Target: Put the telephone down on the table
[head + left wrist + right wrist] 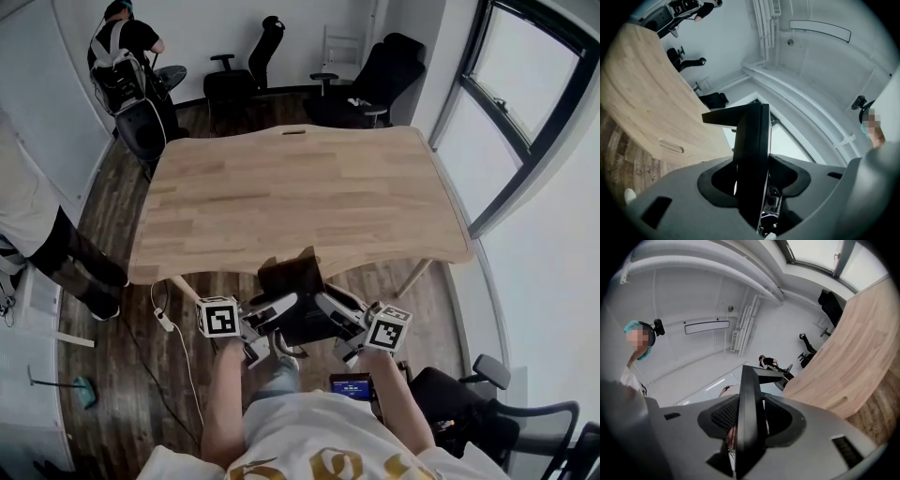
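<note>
This looks like an office or meeting room. A large pale wooden table (300,197) with a cable slot (293,132) stands on a dark wood-plank floor (122,375). Black swivel office chairs (246,80) line the white back wall. A tall dark-framed window (525,103) fills the right side, and a person (127,47) sits at the back.

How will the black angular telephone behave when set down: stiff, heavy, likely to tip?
Probably stiff: the black angular telephone shows straight edges between the left gripper and right gripper. Perhaps heavy or awkward, since both grippers clamp it. Its thin panel with a slanted stand may tip on the light wooden table if set down unevenly.
</note>
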`<move>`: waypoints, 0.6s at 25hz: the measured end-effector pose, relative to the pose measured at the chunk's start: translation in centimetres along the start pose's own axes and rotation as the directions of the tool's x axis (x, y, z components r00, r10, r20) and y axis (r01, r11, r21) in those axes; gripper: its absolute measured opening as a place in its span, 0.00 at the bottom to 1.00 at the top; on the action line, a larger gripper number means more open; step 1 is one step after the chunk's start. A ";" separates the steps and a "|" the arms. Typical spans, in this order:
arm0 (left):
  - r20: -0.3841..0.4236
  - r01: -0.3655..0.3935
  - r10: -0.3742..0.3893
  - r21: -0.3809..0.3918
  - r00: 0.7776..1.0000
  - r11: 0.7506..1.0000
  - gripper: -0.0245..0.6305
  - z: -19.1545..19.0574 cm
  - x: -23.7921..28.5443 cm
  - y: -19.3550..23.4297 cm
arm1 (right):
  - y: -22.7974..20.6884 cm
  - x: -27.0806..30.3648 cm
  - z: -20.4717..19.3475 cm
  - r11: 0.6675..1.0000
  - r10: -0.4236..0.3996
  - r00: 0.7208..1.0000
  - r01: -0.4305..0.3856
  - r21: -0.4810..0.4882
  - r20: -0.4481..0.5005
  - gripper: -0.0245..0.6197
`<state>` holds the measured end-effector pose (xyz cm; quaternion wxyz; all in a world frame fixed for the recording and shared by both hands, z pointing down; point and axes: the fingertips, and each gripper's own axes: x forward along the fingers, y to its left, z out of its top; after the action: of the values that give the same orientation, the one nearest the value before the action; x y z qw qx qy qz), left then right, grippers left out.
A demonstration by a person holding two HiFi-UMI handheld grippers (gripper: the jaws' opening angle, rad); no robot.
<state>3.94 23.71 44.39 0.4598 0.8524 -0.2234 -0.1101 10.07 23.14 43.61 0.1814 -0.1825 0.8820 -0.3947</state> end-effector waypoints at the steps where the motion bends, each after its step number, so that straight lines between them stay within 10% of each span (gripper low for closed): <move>1: -0.007 0.002 -0.002 -0.002 1.000 1.000 0.33 0.8 0.5 0.9 | -0.9 0.6 0.6 1.000 -0.008 1.000 0.008 0.000 0.002 0.28; 15: -0.074 0.059 -0.065 -0.082 0.995 0.995 0.33 16.5 4.5 13.3 | -12.7 14.6 8.5 0.993 -0.115 0.993 0.114 0.029 0.012 0.28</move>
<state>-2.36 3.06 46.44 0.4982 0.8433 -0.1747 -0.1005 3.60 3.09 45.45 0.1670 -0.2329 0.8633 -0.4155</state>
